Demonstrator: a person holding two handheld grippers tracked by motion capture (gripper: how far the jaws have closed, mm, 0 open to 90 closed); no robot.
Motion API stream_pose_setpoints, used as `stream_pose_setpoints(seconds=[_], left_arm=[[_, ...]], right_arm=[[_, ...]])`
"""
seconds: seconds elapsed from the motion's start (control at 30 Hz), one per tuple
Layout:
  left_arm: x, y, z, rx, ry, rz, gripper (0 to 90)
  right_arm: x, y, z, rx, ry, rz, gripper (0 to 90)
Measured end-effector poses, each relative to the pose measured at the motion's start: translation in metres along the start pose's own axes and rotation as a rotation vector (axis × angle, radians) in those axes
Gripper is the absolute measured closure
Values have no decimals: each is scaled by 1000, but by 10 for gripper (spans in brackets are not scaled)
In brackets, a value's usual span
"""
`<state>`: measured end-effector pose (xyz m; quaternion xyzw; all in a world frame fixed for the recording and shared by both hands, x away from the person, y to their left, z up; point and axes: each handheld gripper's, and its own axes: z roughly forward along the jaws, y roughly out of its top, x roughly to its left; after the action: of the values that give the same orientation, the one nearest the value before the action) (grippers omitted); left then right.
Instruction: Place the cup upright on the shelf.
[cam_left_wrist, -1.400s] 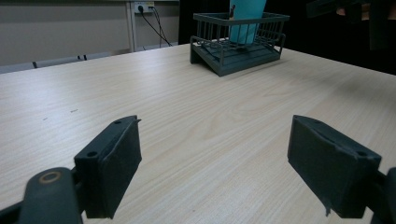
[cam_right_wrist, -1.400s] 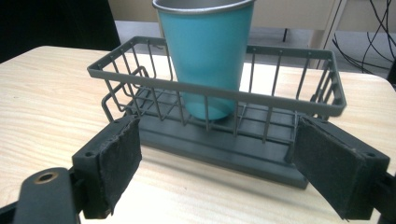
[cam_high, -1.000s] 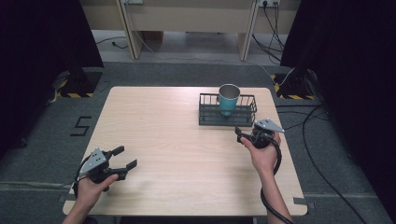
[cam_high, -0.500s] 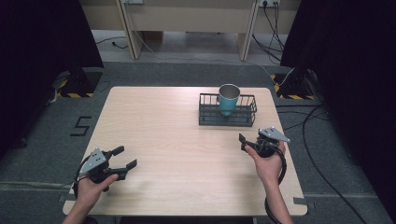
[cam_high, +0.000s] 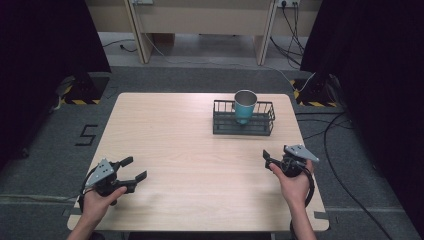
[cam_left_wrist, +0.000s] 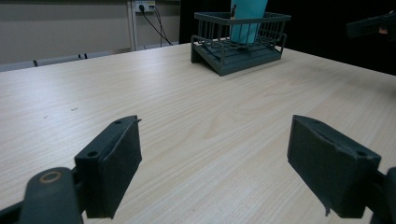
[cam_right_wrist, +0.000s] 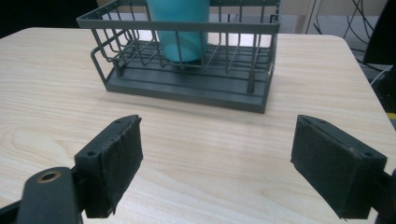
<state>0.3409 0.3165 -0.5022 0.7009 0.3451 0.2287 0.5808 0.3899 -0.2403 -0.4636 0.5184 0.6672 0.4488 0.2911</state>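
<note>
- The cup (cam_high: 245, 105), teal with a metal rim, stands upright inside the wire basket (cam_high: 243, 125) at the far right part of the table (cam_high: 190, 150)
- In the right gripper view the cup (cam_right_wrist: 180, 28) is cut off at the top edge and partly barred by the basket's wires (cam_right_wrist: 187, 56); its rim is out of the picture
- In the left gripper view the cup (cam_left_wrist: 247, 21) is also cropped above, far off behind the basket (cam_left_wrist: 238, 46)
- The right gripper (cam_high: 270, 159) sits near the table's right edge, well short of the basket, jaws spread wide and holding nothing
- The left gripper (cam_high: 134, 168) rests at the near left corner, jaws wide apart and empty, far from the cup
- The inside of the cup is too small to make out from above
</note>
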Motion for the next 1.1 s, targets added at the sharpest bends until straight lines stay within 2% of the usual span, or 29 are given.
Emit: stream_pose_setpoints(seconds=[0.8, 1.1], left_arm=[[0, 0, 0, 1, 5, -2, 168], [1, 0, 0, 2, 6, -2, 168]], right_arm=[[-14, -28, -28, -11, -42, 51, 204], [-20, -40, -35, -9, -52, 52, 211]])
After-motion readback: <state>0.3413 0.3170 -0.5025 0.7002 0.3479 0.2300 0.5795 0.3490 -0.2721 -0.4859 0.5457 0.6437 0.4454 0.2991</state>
